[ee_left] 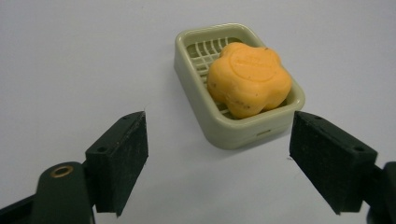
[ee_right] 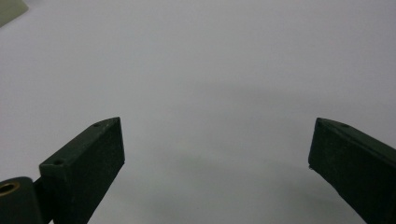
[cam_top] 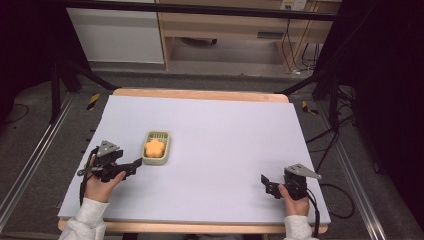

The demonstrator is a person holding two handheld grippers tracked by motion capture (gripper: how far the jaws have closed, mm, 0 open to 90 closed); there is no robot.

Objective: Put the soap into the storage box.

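An orange flower-shaped soap (cam_top: 154, 148) (ee_left: 248, 79) lies in a pale green soap dish (cam_top: 165, 152) (ee_left: 233, 135) on the left half of the white table sheet. My left gripper (cam_top: 134, 166) (ee_left: 217, 161) is open just left of the dish, jaws wide apart and aimed at its near end, touching nothing. In the left gripper view the dish sits between and just beyond the jaws. My right gripper (cam_top: 266, 183) (ee_right: 217, 165) is open near the front right of the sheet, with bare sheet between its jaws.
The white sheet (cam_top: 225, 135) covers a wooden table top (cam_top: 200, 94). A corner of the dish (ee_right: 9, 9) shows at the top left of the right gripper view. Metal rails, cables and a wooden cabinet (cam_top: 225, 25) lie beyond the table.
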